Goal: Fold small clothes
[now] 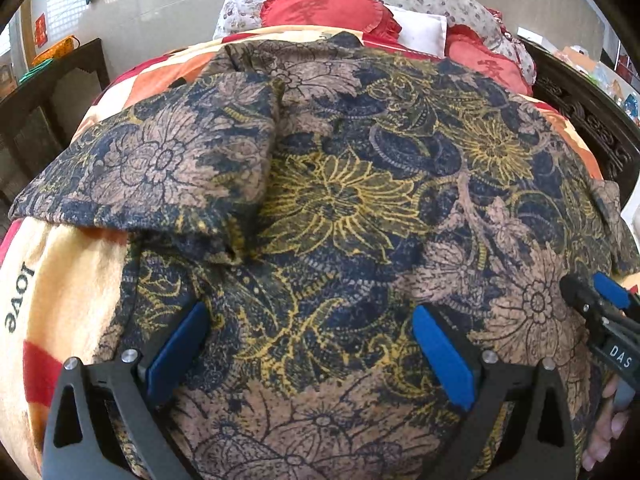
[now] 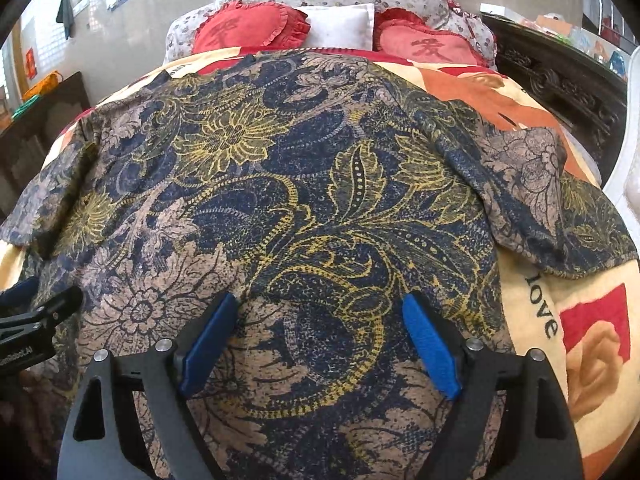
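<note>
I see the floral shirt (image 1: pixel 340 200) spread flat on the bed's blanket (image 1: pixel 60 280), lying under my left tongs (image 1: pixel 312 344) and right tongs (image 2: pixel 318 340), both gaping wide, gripping nothing.

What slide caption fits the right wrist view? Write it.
Open right tongs over floral shirt spread on bed blanket.

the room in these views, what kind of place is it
Most likely a home bedroom: a floral shirt lies spread on a bed's blanket, with red heart pillows and carved dark wood furniture beside it.
</note>
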`<state>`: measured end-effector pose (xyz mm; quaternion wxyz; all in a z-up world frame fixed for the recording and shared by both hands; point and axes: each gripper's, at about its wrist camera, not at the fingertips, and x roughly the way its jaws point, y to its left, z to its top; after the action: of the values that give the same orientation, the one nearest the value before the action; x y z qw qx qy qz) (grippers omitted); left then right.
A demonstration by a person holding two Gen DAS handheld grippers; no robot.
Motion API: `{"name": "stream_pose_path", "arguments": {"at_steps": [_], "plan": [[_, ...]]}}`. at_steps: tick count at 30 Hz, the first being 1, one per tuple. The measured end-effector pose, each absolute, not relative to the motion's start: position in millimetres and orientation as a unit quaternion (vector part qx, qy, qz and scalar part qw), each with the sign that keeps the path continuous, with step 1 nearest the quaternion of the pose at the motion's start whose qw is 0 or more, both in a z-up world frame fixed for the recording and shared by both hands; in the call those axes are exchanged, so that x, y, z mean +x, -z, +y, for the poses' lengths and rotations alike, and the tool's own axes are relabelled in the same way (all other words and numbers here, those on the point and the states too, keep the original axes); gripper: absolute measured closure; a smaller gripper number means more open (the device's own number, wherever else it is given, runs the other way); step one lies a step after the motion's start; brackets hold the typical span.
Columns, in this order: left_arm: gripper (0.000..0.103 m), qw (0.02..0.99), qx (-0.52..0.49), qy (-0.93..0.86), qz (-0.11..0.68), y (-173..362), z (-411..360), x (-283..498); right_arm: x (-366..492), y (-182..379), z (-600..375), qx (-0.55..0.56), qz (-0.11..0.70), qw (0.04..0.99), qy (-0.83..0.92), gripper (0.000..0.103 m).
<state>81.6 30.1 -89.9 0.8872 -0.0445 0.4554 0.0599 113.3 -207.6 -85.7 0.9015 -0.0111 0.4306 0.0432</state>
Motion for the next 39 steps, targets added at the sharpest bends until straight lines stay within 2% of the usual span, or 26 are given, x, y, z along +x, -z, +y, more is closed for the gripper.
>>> {"name": "stream_pose_path", "arguments": {"at_steps": [24,27,30,34,39], "plan": [[0.000,0.887,-0.044,-0.060,0.456,90,31,81,113,86,-207,-0.012,0.431,0.901,-0.043,0.005],[0.000,0.885,-0.047,-0.052,0.461,76,40,79,113,86,-207,-0.012,0.431,0.901,-0.043,0.005],[0.000,0.898,-0.080,-0.036,0.430,38,73,71,113,86,-207,-0.012,0.431,0.901,-0.042,0.005],[0.000,0.907,-0.161,-0.028,0.388,-7,162,68,113,86,-206,-0.012,0.431,0.901,-0.043,0.005],[0.000,0.879,-0.277,-0.096,0.376,-8,301,70,113,86,-207,-0.012,0.430,0.902,-0.043,0.005]]}}
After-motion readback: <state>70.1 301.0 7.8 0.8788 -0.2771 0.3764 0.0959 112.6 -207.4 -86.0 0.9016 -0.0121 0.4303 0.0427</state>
